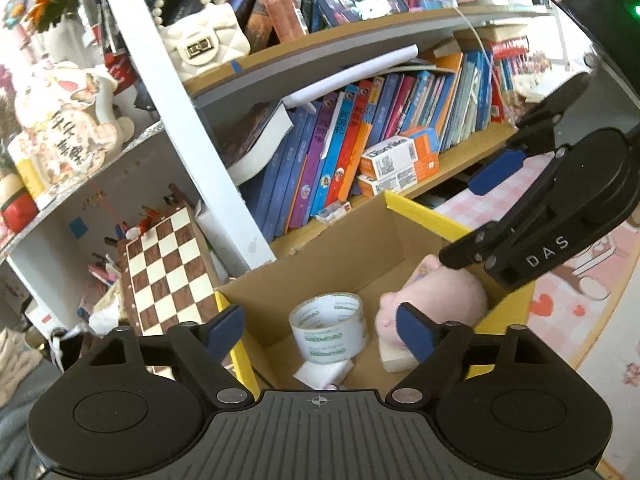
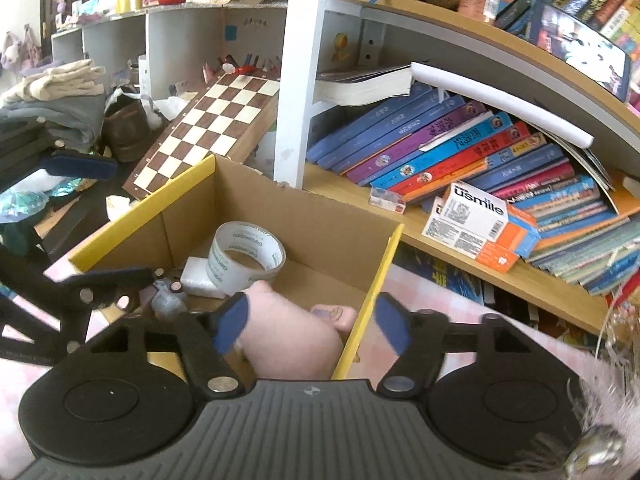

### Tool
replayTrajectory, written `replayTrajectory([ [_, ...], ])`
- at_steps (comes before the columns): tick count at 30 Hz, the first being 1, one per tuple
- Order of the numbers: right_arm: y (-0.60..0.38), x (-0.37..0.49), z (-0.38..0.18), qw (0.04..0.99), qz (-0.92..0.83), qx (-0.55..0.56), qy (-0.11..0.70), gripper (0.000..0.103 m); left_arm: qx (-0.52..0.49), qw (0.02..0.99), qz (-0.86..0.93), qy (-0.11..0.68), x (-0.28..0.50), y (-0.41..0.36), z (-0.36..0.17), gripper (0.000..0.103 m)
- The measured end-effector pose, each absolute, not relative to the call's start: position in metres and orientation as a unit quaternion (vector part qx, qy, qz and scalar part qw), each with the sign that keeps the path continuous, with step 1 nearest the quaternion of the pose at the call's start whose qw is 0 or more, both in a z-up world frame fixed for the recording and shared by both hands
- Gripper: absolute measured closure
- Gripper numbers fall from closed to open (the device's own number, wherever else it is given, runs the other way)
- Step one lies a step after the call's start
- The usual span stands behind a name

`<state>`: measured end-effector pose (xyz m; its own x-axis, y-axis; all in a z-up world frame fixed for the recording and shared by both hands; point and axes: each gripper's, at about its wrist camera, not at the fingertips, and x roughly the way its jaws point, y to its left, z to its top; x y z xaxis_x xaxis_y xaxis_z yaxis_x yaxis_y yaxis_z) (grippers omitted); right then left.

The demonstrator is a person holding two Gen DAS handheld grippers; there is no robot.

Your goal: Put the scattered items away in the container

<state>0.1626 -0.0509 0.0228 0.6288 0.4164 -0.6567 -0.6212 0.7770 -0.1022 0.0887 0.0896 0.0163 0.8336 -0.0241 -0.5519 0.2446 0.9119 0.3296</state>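
Note:
An open cardboard box with yellow-edged flaps (image 1: 320, 256) (image 2: 320, 216) stands against the bookshelf. Inside lie a roll of clear tape (image 1: 330, 328) (image 2: 244, 258), a pink pig plush (image 1: 444, 300) (image 2: 292, 340), a white packet (image 1: 322, 374) (image 2: 196, 278) and a cream block (image 1: 396, 356). My left gripper (image 1: 322, 330) is open and empty above the box, with the tape between its fingers in view. My right gripper (image 2: 312, 330) is open and empty, straddling the box's right yellow flap (image 2: 368, 304) just above the plush. Each gripper shows in the other's view: the right (image 1: 520, 184), the left (image 2: 92, 224).
A bookshelf full of leaning books (image 1: 360, 140) (image 2: 460, 152) stands behind the box, with small orange-and-white cartons (image 1: 400, 160) (image 2: 480, 220) on its lower board. A chessboard (image 1: 168, 276) (image 2: 212, 124) leans at the left. A pink patterned cloth (image 1: 580, 288) covers the surface.

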Motion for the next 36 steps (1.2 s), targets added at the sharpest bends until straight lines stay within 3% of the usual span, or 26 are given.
replayTrajectory([
  [6, -0.064, 0.138, 0.023, 0.893, 0.277, -0.155, 0.319, 0.017, 0.178, 0.941, -0.070, 0.279, 0.069, 0.086, 0.019, 0.015],
  [21, -0.099, 0.094, 0.013, 0.906, 0.233, -0.131, 0.327, 0.005, 0.145, 0.941, -0.043, 0.303, 0.041, 0.082, 0.012, 0.010],
  [28, -0.109, 0.086, 0.000, 0.904, 0.220, -0.123, 0.345, 0.001, 0.134, 0.941, -0.032, 0.308, 0.032, 0.073, 0.012, 0.008],
  [36, -0.121, 0.067, -0.008, 0.912, 0.193, -0.112, 0.344, 0.000, 0.051, 0.944, 0.001, 0.327, 0.025, 0.066, 0.006, 0.005],
])
